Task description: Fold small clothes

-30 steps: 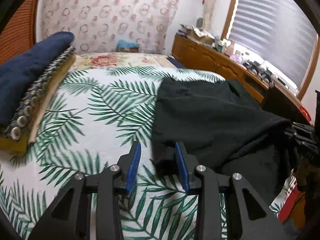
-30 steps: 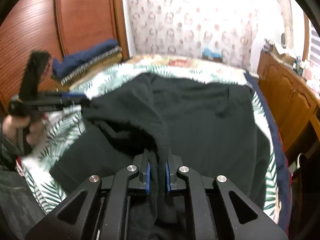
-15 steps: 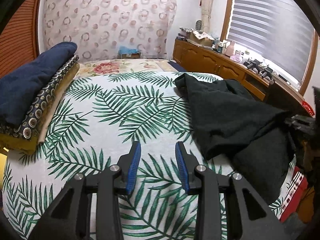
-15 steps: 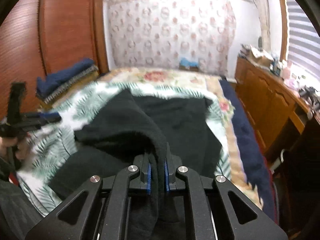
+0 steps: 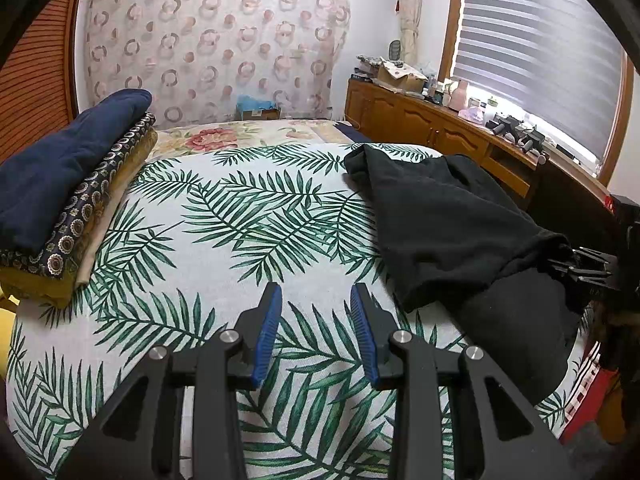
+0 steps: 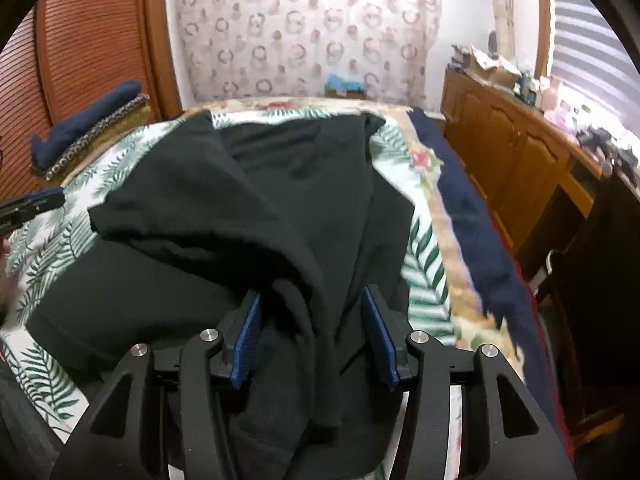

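A black garment [image 5: 448, 216] lies bunched on the right half of the palm-leaf bed sheet [image 5: 224, 240], partly hanging over the near edge. My left gripper [image 5: 316, 312] hovers open above bare sheet, left of the garment, with nothing between its blue pads. My right gripper [image 6: 312, 296] is opening. A thick fold of the black garment [image 6: 248, 200] runs between its jaws, and the pads stand clear of it on both sides. In the left wrist view the right gripper [image 5: 576, 264] shows at the far right, at the garment's bunched end.
A stack of folded fabrics [image 5: 60, 184], navy on top, sits on the bed's left side. A cluttered wooden cabinet [image 6: 508, 152] runs along the right wall under the window. A navy blanket [image 6: 472, 216] hangs over the bed's right edge.
The black garment slid right across the sheet, away from the left gripper. The right gripper's jaws, clamped on the fold before, have parted. The left gripper stayed put.
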Demonstrator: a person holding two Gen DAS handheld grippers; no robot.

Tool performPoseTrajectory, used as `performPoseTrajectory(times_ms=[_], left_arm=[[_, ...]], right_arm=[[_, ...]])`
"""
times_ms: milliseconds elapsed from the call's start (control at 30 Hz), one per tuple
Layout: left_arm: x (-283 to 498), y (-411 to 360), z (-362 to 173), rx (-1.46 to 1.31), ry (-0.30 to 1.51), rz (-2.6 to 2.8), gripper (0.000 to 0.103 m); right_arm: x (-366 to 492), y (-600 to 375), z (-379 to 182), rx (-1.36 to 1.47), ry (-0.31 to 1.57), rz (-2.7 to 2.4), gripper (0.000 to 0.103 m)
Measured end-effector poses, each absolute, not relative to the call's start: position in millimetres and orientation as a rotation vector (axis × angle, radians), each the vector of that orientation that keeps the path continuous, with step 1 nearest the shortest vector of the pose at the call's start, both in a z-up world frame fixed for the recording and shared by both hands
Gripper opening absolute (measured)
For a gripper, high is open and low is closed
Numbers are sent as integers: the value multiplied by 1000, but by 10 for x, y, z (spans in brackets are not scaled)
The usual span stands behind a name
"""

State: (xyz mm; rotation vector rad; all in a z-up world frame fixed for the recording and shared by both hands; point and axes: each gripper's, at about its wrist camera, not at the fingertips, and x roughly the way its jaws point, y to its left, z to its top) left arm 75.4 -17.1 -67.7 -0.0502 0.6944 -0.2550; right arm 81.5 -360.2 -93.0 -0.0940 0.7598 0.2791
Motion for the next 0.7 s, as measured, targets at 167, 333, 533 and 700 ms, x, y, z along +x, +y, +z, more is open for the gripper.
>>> performPoseTrajectory(times_ms=[167, 333, 533, 700], left_arm=[[726, -163, -709, -53, 695, -253, 34], [680, -182, -810, -54, 711, -255, 34], [648, -190, -827, -46, 703, -248, 34], [639, -176, -811, -46, 702, -243, 34]], right_arm=[[791, -3691, -959, -38, 734, 285, 51], [767, -3687, -958, -38, 715, 286, 51], [771, -3684, -948, -60, 722, 286, 54], [744, -3688, -790, -81, 709, 277, 55]])
